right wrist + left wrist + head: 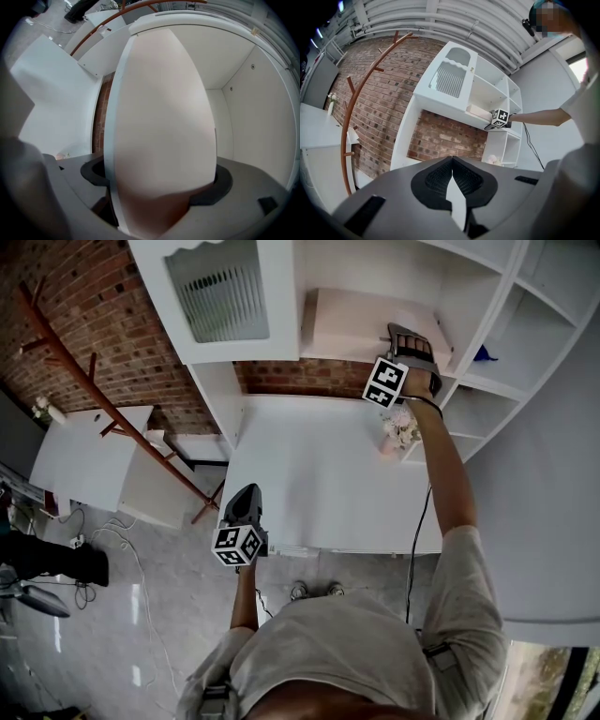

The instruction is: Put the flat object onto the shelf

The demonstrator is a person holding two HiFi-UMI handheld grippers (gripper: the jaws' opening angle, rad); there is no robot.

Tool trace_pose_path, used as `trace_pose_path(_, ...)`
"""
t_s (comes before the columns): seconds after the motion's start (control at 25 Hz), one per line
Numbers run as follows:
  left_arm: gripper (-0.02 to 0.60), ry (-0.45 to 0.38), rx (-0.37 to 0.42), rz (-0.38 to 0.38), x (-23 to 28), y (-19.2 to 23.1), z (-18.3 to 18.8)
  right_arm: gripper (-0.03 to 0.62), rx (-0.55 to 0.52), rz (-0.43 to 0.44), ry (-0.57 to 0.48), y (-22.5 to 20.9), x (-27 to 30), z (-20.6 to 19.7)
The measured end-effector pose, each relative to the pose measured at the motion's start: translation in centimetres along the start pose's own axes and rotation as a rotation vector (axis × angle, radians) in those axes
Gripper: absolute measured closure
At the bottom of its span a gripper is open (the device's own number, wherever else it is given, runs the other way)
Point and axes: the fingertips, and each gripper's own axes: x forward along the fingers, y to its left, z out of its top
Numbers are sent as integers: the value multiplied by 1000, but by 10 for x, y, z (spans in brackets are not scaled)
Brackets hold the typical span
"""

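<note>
The flat object (361,324) is a pale beige board lying in a compartment of the white shelf (272,352). My right gripper (412,345) is shut on its near right end, arm stretched up to the shelf. In the right gripper view the flat object (164,117) fills the gap between the jaws of the right gripper (159,187) and reaches into the shelf compartment (253,108). My left gripper (244,512) hangs low by the table's front edge, shut and holding nothing. The left gripper (452,173) looks toward the flat object (478,110) and the right gripper (500,119).
A white table (319,484) stands under the shelf with a small bunch of flowers (398,427) at its back right. A ribbed-glass door (220,287) closes the upper left compartment. A brown coat rack (103,399) and a second white table (84,456) stand left.
</note>
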Motion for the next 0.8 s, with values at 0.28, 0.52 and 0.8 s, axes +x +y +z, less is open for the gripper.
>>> trace_pose_path(0.28, 565, -10, 1, -10, -3, -7, 4, 157, -4, -4, -9, -1, -1, 1)
trace_pose_path(0.52, 565, -20, 2, 4, -18, -8, 4, 158, 13, 5, -26, -1, -3, 2)
trace_pose_path(0.8, 565, -44, 30, 5, -31, -8, 20, 158, -15, -13, -42, -5, -21, 2)
